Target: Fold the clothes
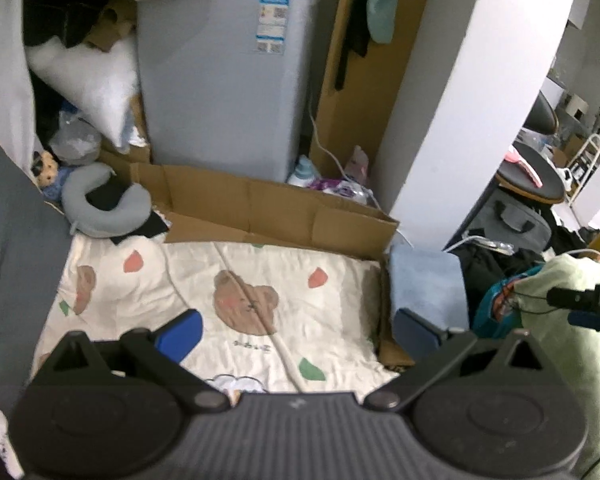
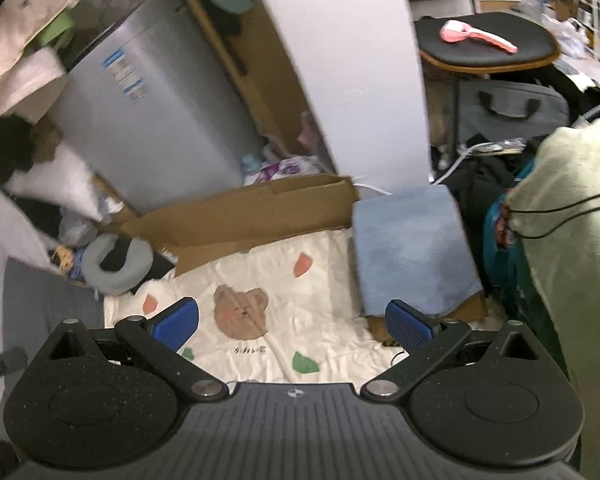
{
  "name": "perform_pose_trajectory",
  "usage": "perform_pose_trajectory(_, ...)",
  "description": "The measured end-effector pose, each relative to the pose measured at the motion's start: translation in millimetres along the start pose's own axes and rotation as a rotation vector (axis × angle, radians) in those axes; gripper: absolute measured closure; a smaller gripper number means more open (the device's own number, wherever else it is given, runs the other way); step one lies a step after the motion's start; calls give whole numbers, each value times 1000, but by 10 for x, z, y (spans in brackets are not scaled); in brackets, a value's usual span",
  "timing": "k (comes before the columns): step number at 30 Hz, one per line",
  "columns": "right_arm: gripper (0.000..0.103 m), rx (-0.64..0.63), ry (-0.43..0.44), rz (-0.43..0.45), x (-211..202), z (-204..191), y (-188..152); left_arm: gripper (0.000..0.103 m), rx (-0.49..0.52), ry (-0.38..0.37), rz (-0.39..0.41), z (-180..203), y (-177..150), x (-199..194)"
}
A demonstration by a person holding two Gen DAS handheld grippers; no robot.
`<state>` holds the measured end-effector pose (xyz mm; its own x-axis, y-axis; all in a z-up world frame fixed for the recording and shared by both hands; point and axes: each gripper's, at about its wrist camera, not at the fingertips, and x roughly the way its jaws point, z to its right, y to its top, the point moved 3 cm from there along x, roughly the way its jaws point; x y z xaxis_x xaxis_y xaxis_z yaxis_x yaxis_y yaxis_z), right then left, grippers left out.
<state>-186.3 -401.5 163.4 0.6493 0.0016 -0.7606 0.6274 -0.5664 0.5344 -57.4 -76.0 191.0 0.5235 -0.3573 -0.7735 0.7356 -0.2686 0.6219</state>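
both claws hang wide open above the bed, gripping nothing. left claw (image 1: pixel 298 334) has its blue pads (image 1: pixel 182 334) spread far apart, hovering over a cream bear-print quilt (image 1: pixel 236 292) with nothing between them. right claw (image 2: pixel 294 326) is spread just as wide, its blue pads (image 2: pixel 408 330) clear of any cloth, above the same quilt (image 2: pixel 260 304). a folded light-blue cloth (image 2: pixel 412 244) lies at the quilt's right edge, partly on flattened brown cardboard (image 2: pixel 256 208); in the left view it (image 1: pixel 428 284) sits just beyond the right pad. a pale green garment (image 2: pixel 576 248) bulks at far right, crossed by a thin black cord. a grey neck pillow (image 1: pixel 104 208) rests at the quilt's far left corner.
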Motion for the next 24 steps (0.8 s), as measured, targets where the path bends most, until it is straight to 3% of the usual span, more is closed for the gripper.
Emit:
perform_pose_trajectory(11,1,16,87,-30,168,-210,-485,0,49,69,14,-260,-217,-453)
perform_pose_trajectory(17,1,-26,58,-33,285,-282,-676,0,23,107,23,-325,-453,-349)
perform_pose_trajectory(21,1,-100,33,-38,361,-404,-813,1,-18,170,39,-445,-636,-243)
perform_pose_trajectory(24,1,-137,23,-53,450,-490,-912,1,-77,172,32,-580,-753,-164)
